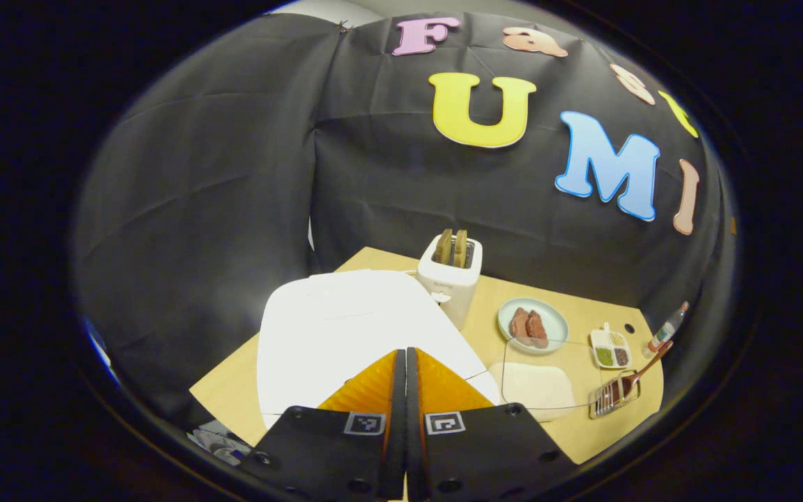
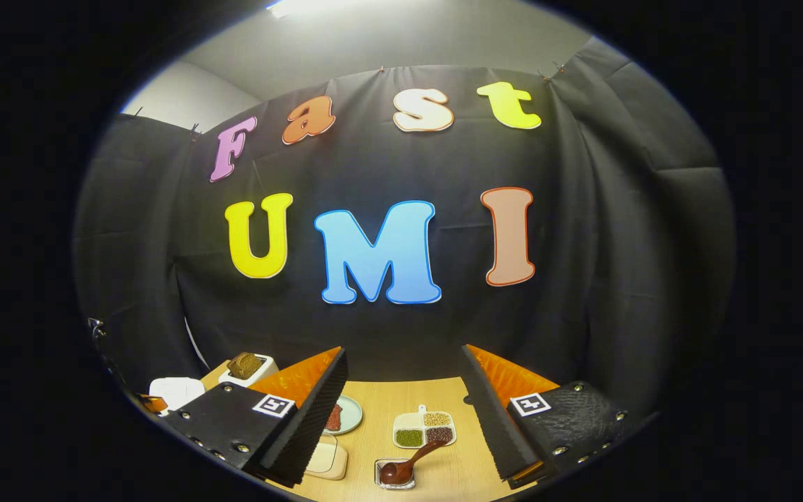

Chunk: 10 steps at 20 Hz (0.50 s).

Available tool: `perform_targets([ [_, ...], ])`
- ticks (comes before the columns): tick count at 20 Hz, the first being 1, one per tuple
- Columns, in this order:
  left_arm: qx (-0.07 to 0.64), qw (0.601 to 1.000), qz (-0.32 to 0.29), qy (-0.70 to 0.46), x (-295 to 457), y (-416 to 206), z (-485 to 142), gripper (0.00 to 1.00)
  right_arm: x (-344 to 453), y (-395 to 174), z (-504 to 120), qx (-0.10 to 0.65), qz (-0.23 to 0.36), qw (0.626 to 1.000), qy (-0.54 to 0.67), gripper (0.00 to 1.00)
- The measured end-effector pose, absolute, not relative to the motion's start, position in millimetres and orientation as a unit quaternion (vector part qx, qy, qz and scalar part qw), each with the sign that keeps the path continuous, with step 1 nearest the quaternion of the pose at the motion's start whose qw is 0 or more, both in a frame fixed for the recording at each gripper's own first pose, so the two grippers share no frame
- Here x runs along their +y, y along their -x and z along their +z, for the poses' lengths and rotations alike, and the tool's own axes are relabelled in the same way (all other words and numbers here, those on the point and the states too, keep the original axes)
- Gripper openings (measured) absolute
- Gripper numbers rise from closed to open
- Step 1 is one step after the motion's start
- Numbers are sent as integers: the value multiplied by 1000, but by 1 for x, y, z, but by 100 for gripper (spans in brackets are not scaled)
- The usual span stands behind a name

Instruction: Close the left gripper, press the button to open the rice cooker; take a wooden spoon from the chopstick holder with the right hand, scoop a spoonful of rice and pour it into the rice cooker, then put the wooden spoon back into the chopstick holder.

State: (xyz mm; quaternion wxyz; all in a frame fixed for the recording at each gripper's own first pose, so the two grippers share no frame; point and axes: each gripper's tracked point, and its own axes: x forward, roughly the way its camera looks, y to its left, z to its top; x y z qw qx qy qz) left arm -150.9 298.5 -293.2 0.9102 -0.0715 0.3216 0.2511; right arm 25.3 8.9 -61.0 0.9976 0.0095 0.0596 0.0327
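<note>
1. Hovering my left gripper [image 1: 405,369] over the rice cooker [image 1: 346,328] with its fingers pressed flat together and nothing between them, so the pinching-shut part looks done to me. The lid is down. I can't make out the button from this angle, and that's risk number one: if I come down off-target I just poke the smooth white lid and nothing pops.

2. The toaster [image 1: 450,279] stands just beside the cooker's far corner. Once the lid springs up it could bump it, or I could clip it on the way in.

3. My right gripper [image 2: 401,411] hangs spread wide, holding nothing, above the table [image 2: 373,397]. The wooden spoon [image 2: 408,464] leans in the little wire chopstick holder [image 2: 391,481] near the front edge, handle angled up and to the right.

4. That holder looks light. Grab the slanted handle badly and I'd guess the whole thing tips or drags along instead of letting the spoon go.

5. The divided dish [image 2: 424,427] of grains sits right behind the holder, and a plate [image 2: 349,411] with something reddish on it is off to the left. A sloppy reach knocks the dish.

6. Where the rice actually is, I can't tell for sure; possibly the clear lidded box [image 1: 537,383] next to the cooker.
</note>
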Motion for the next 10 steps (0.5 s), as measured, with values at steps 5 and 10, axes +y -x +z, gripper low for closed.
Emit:
perform_targets([
  [5,348,901,251,68,302,157,-315,3,0,-24,-63,62,24,998,-10,97],
  [10,359,889,272,79,308,162,-338,7,-5,-21,-70,68,20,997,-6,97],
])
